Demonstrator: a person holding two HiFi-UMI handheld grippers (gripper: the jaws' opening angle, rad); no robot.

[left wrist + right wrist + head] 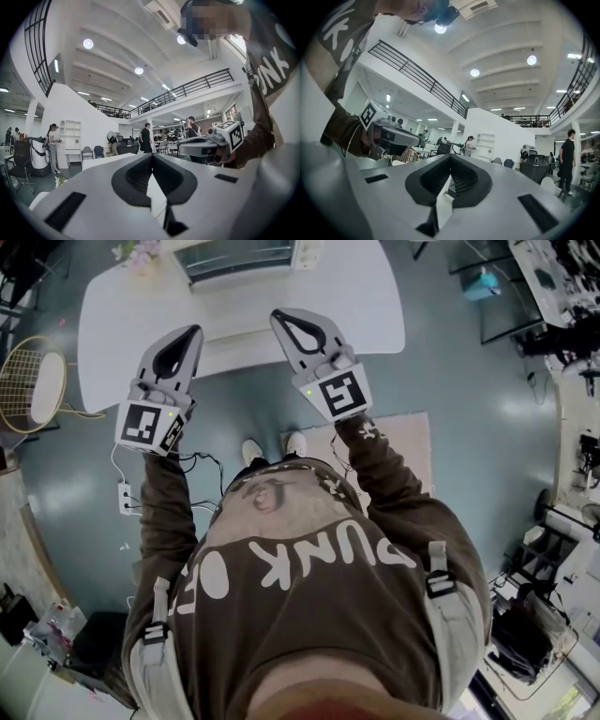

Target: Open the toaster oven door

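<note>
Both arms bent, left gripper [193, 333] and right gripper [279, 317] held side by side, jaws pressed together on nothing, tips toward toaster oven [239, 259] on white table [361, 296] ahead.

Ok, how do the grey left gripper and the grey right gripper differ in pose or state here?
In the head view the grey left gripper leans its tip rightward, while the grey right gripper leans leftward, so they converge. The right gripper's tip reaches slightly farther over the white table toward the silver toaster oven than the left gripper's. Shared: both have their fingers shut on nothing, and neither touches the oven.
</note>
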